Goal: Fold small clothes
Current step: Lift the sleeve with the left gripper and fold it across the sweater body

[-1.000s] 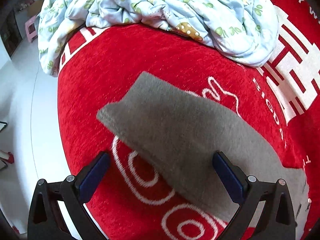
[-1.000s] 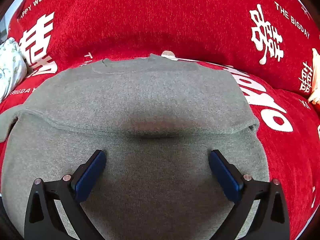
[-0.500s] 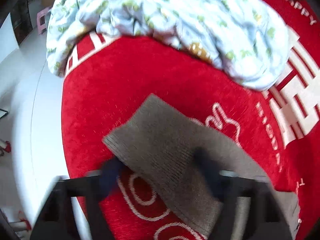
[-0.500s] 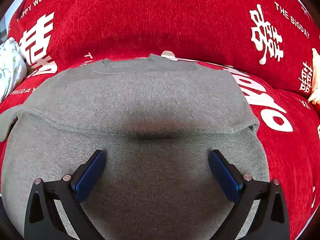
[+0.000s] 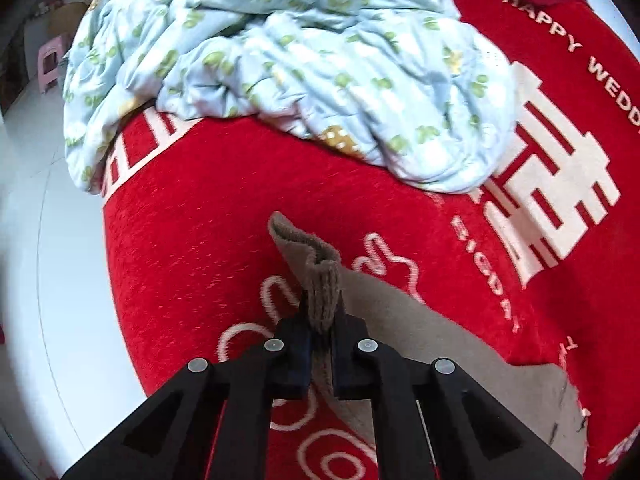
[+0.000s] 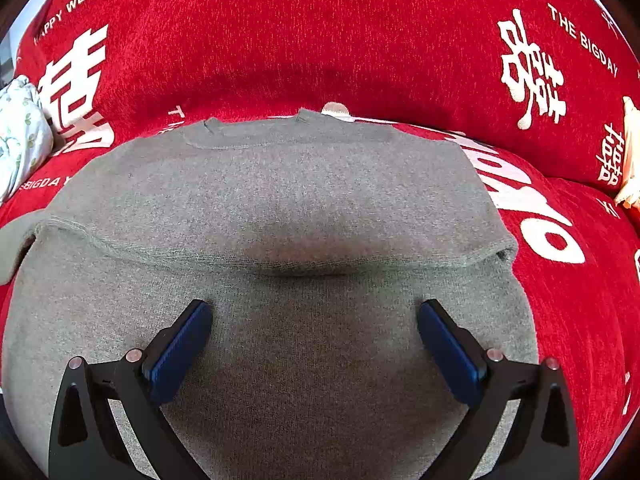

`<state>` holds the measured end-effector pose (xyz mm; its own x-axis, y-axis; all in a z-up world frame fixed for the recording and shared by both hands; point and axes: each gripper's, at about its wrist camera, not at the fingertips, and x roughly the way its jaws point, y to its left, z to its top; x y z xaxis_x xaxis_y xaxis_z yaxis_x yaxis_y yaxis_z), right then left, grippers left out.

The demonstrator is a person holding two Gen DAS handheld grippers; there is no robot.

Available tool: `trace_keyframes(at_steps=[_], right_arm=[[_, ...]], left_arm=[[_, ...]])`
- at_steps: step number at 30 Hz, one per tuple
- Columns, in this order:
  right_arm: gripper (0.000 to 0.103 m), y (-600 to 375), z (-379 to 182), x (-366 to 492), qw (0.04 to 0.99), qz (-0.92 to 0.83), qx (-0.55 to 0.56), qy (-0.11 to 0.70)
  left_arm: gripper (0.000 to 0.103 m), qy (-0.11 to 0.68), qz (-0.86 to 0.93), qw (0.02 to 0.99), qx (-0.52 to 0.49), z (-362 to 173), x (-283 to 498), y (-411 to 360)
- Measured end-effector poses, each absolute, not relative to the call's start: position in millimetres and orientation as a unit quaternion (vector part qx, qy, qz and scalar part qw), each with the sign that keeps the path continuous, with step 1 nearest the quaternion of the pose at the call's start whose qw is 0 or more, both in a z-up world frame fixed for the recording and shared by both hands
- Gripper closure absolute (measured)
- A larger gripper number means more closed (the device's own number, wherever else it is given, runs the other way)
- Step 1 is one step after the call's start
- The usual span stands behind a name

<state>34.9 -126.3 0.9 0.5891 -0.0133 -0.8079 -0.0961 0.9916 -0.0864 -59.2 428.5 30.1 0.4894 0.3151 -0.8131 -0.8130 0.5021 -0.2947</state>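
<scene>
The grey sweater (image 6: 280,200) lies flat on the red blanket (image 6: 320,32). The left gripper (image 5: 320,320) pinches the sweater's sleeve cuff (image 5: 320,288), near the blue quilt (image 5: 280,60). The right gripper (image 6: 316,332) hovers over the sweater's body, fingers spread wide.

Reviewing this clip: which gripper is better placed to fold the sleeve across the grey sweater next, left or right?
Left. The left gripper has its jaws shut on the sleeve, bunched and lifted off the red cover. The right gripper hangs open over the grey sweater, gripping nothing.
</scene>
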Motion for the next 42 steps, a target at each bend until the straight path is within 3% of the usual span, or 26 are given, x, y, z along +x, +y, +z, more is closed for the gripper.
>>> trace_keyframes(at_steps=[28,42], right_arm=[[0.000,-125,0,36,0.893,0.026,-0.043,0.446],[0.000,-128,0,34,0.896,0.036,-0.028,0.442]], left_arm=[[0.095,0.387,0.212,0.837,-0.323,82,13,330],[0.095,0.407,0.167,0.864,-0.244,120,62,225]])
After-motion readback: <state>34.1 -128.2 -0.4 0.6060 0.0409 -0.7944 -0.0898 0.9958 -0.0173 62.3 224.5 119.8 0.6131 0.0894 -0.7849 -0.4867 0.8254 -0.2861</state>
